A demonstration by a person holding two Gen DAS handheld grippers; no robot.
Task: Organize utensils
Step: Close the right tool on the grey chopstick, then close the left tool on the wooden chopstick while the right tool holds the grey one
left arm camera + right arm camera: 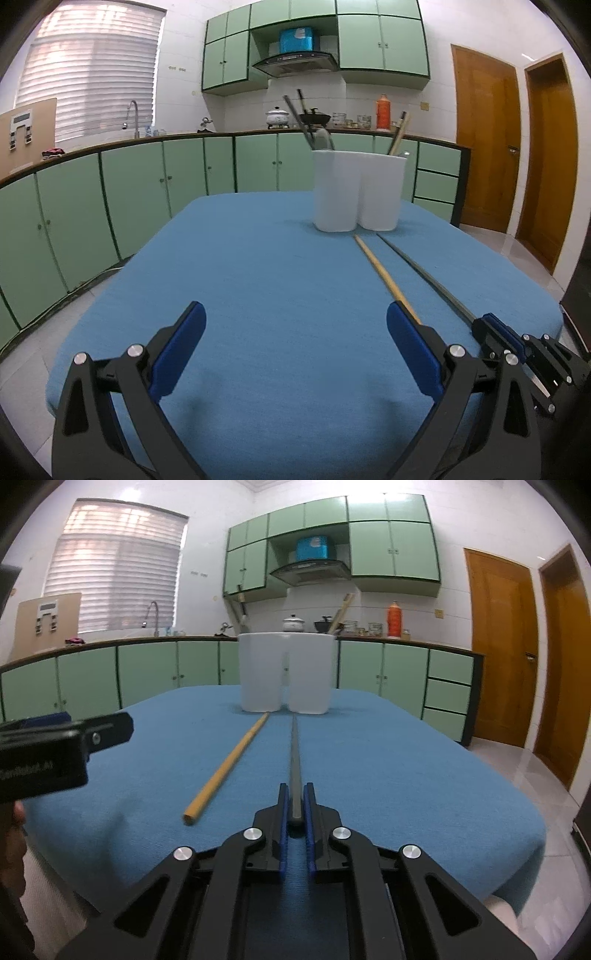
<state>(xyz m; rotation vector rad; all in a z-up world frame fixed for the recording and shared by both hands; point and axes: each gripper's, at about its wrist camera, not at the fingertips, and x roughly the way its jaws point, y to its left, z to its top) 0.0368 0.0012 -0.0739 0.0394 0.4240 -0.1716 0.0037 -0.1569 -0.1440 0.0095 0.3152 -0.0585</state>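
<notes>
From the left wrist, the left gripper (pixel 295 349) stands with its jaws wide apart and nothing between them, over bare blue tablecloth (pixel 240 277); the wooden chopstick (pixel 384 275) lies just beside its right finger, long axis running away toward the white utensil holder (pixel 356 190) at the far end of the table; the grey chopstick (pixel 424 275) lies nearly parallel, farther right, its near end caught in the right gripper (pixel 496 332), which sits beside the left one. From the right wrist, the right gripper (pixel 295 805) has its jaws drawn together and clamped on the near end of the grey chopstick (pixel 294 753); the stick points straight ahead along the fingers, its far tip close to the white utensil holder (pixel 286 672) but apart from it; the wooden chopstick (pixel 227 768) lies free to the left, angled toward the same holder; the left gripper's body shows at the left edge. Judged from this, the right hand owns the grey stick and must lift and tip it upright over a compartment, while the left is nearer the wooden one.
</notes>
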